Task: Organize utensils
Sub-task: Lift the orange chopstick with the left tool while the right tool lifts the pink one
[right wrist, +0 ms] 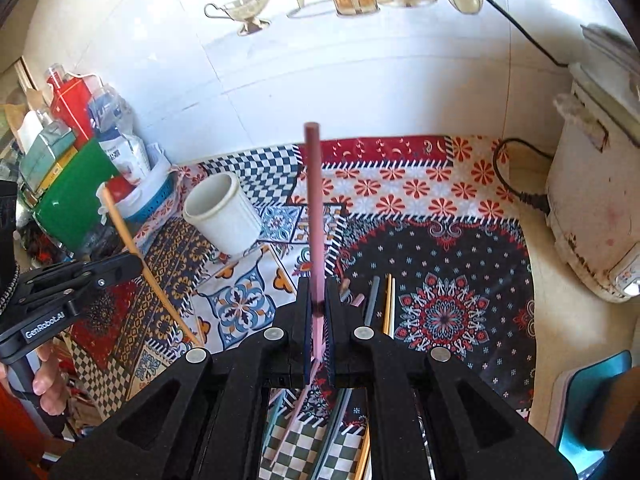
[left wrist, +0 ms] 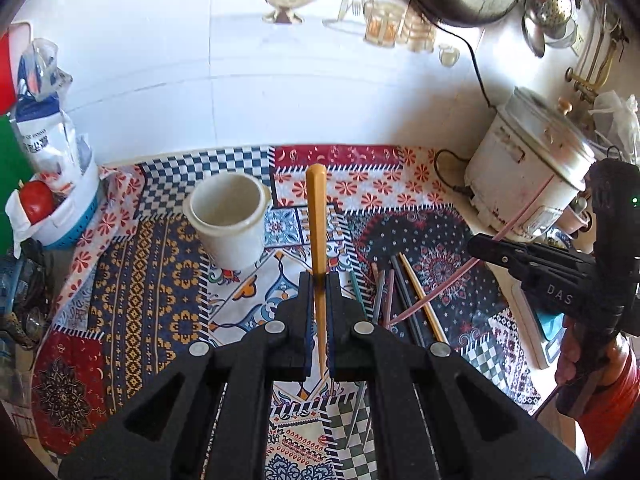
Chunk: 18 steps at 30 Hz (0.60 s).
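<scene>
Left wrist view shows the left gripper (left wrist: 318, 280) with its jaws pressed tight on a yellow chopstick (left wrist: 316, 220), a slim faceted rod that stands up past the fingertips. Right wrist view shows the right gripper (right wrist: 318, 284) clamped the same way on a pink chopstick (right wrist: 313, 200), smooth and round at its tip. A plain white cup (left wrist: 229, 220), cylindrical with a rolled lip, stands on the patchwork cloth (left wrist: 152, 288) toward its far left corner, tilted as the lens bends it. Loose chopsticks (left wrist: 404, 300) in grey, pink, teal and yellow lie crossed on the cloth's dark floral patch, right of centre. Glossy white tiles with printed tableware form the wall (left wrist: 280, 92) behind. A scuffed white rice cooker (left wrist: 528, 184) sits off the cloth's right edge. Only the right wrist view shows the red carton (right wrist: 72, 100) among the packets at the left.
</scene>
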Each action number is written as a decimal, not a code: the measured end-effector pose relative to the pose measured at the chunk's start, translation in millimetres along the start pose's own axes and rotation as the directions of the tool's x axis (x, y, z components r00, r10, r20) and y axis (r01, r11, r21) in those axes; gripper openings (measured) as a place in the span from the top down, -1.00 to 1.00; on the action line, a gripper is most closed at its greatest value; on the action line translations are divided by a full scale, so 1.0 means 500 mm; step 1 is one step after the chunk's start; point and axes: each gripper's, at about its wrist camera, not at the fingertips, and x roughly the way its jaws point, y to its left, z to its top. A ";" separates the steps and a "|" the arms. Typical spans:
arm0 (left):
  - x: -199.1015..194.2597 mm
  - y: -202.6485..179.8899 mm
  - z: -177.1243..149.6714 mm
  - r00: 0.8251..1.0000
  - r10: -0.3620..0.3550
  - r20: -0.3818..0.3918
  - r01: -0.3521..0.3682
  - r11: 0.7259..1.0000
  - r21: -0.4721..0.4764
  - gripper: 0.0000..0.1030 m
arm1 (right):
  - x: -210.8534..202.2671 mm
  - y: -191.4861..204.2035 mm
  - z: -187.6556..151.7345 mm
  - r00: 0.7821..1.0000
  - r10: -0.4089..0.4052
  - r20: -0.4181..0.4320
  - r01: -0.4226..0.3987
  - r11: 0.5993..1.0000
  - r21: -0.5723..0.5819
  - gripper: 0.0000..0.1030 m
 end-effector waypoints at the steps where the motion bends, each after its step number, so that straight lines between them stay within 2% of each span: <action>1: -0.009 0.003 0.005 1.000 0.001 0.013 -0.001 1.000 -0.003 0.92 | -0.003 0.004 0.004 1.000 0.004 0.007 -0.004 1.000 -0.002 0.90; 9: -0.064 0.027 0.039 0.994 0.027 0.105 -0.023 0.999 -0.034 0.93 | -0.018 0.041 0.044 0.998 0.024 0.066 -0.021 0.999 -0.046 0.90; 18: -0.102 0.063 0.080 0.978 0.080 0.191 -0.067 0.995 -0.075 0.93 | -0.027 0.082 0.101 0.989 0.066 0.131 -0.052 0.993 -0.109 0.90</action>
